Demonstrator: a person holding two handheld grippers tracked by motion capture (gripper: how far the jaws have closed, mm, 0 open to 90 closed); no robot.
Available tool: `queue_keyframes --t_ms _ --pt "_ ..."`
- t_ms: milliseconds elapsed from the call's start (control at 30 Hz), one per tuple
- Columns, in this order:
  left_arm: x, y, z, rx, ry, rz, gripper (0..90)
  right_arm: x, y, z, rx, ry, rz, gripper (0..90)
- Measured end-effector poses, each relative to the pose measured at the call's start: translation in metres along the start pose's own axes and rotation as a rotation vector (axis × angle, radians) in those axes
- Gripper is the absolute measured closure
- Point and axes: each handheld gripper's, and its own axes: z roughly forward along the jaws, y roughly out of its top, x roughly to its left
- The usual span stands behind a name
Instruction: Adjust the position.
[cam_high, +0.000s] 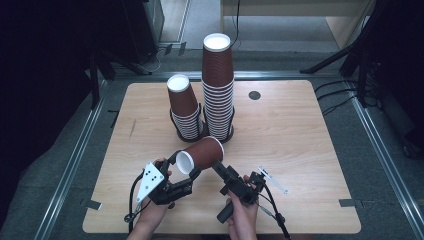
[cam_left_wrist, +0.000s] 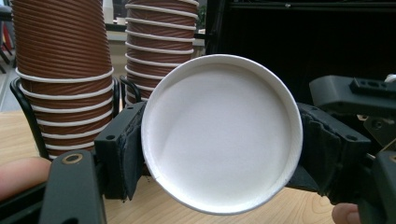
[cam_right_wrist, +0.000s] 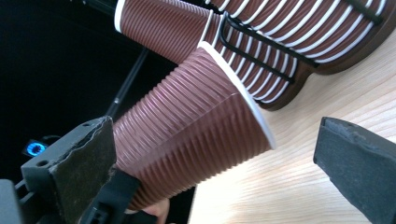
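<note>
**Brown ribbed cup clamped on its side above the desk**

Brown and ribbed, the paper cup (cam_high: 200, 154) lies tipped on its side near the middle of the wooden desk (cam_high: 300, 130), just nearer than the two stacks. Its white base faces the person; its rim points far and to the right. The left claw (cam_high: 184, 170) is closed on the cup's base end, one black pad pressing on each side of the white disc, as the left gripper view shows. The person's left hand (cam_high: 155, 200) holds that gripper at the near left.

The right claw (cam_high: 216, 165) stands open beside the cup's right flank. In the right gripper view one pad is next to the ribbed wall, though I cannot tell whether it touches, and the other pad stands well apart over bare wood. The right hand (cam_high: 240, 212) grips its handle at the near edge.

Farther back stand a short stack of cups (cam_high: 184, 107) on the left and a tall stack of cups (cam_high: 218, 85) just to its right, each upside down in a black wire holder (cam_high: 175, 125).
</note>
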Motion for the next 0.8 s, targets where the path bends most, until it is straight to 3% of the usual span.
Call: queue_keyframes --t_ms 500,800 --pt "-0.006 -0.004 0.002 -0.012 -0.008 0.024 23.7 -0.003 0.000 0.010 0.034 0.025 0.199 0.0" --pt "-0.008 -0.006 0.003 -0.013 -0.007 0.034 23.7 -0.004 -0.001 0.018 0.029 0.021 0.261 0.0"
